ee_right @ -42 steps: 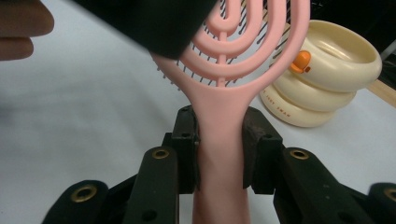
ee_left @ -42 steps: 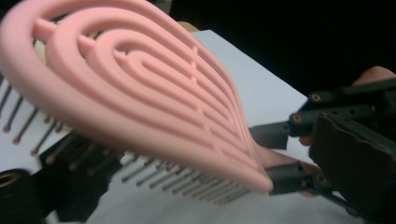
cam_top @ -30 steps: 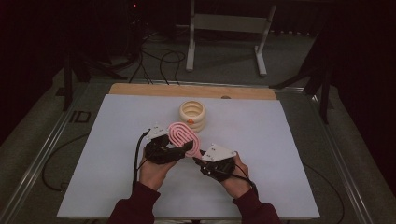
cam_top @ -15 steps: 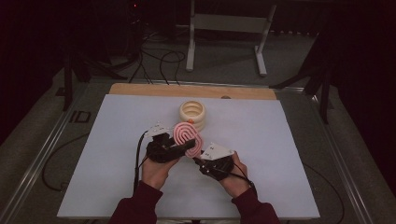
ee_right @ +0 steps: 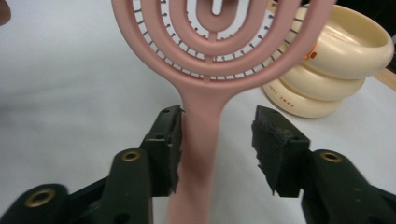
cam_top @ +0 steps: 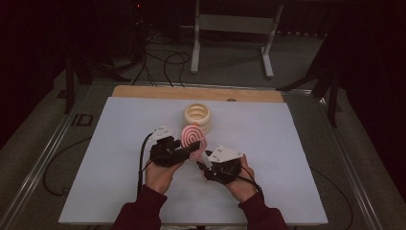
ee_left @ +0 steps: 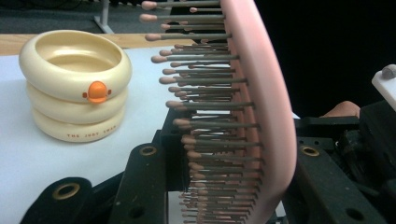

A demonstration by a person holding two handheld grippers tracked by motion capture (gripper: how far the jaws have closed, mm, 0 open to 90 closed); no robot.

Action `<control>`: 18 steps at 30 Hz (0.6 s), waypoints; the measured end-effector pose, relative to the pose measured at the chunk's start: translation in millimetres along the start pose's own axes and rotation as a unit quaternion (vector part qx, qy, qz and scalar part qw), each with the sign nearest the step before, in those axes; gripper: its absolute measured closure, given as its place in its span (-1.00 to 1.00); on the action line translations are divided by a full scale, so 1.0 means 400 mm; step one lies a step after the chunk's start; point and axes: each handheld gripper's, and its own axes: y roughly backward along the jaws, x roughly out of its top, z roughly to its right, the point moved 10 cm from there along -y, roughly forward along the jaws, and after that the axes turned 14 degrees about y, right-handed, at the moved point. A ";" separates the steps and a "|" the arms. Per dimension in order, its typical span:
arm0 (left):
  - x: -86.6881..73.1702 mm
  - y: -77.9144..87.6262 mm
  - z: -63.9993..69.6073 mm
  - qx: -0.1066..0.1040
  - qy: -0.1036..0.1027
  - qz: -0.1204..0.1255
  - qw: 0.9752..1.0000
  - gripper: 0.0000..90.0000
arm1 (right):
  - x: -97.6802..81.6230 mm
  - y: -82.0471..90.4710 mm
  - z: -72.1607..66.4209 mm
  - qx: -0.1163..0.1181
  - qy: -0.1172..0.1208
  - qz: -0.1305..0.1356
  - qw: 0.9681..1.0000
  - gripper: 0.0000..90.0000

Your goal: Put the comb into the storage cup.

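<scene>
Pink hairbrush [ee_right: 205,121] handle at centre between just-opened jaws, touching left jaw; cream ring-stack pot [ee_right: 327,65] upper right.

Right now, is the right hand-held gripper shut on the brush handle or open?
Open. The right hand-held gripper has just been opening: one jaw sits beside the pink brush handle, the other stands clear.

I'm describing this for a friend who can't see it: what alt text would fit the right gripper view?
A pink hairbrush stands upright, its handle between the open jaws of the right gripper, which have just been opening. One jaw touches the handle. A cream ring-shaped holder sits behind on the white table.
</scene>
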 end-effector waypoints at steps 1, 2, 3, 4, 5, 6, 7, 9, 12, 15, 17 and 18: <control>0.001 0.001 -0.001 0.001 -0.001 0.001 1.000 0.41 | 0.000 0.001 0.001 0.001 -0.001 0.001 1.000 0.09; 0.003 0.003 -0.002 0.001 0.000 0.002 1.000 0.41 | 0.000 0.002 0.001 0.003 -0.001 0.002 1.000 0.06; 0.004 0.004 -0.003 0.001 0.000 0.003 1.000 0.41 | 0.000 0.003 0.002 0.003 -0.002 0.003 1.000 0.04; 0.005 0.005 -0.003 0.001 -0.001 0.003 1.000 0.41 | 0.000 0.004 0.003 0.001 -0.003 0.004 1.000 0.02; 0.006 0.006 -0.003 0.000 -0.001 0.004 1.000 0.41 | -0.001 0.005 0.004 0.003 -0.003 0.004 1.000 0.00; 0.008 0.007 -0.003 0.000 -0.002 0.005 1.000 0.41 | 0.000 0.006 0.005 0.003 -0.005 0.005 1.000 -0.03; 0.009 0.009 -0.003 0.000 -0.004 0.005 1.000 0.41 | 0.000 0.006 0.005 0.003 -0.008 0.006 1.000 -0.06; 0.014 0.011 -0.001 -0.001 -0.005 0.008 1.000 0.41 | -0.001 0.007 0.009 0.003 -0.011 0.008 1.000 -0.12; 0.020 0.015 0.001 -0.001 -0.008 0.011 1.000 0.41 | -0.003 0.011 0.010 0.006 -0.016 0.011 1.000 -0.20; 0.024 0.018 0.001 -0.001 -0.007 0.012 1.000 0.41 | -0.004 0.015 0.009 0.006 -0.021 0.012 1.000 -0.33; 0.026 0.019 0.000 -0.001 -0.007 0.013 1.000 0.41 | -0.009 0.015 0.016 -0.001 -0.022 0.010 1.000 -0.43; 0.027 0.020 -0.001 -0.001 -0.007 0.013 1.000 0.41 | -0.011 0.015 0.018 -0.003 -0.024 0.009 1.000 -0.47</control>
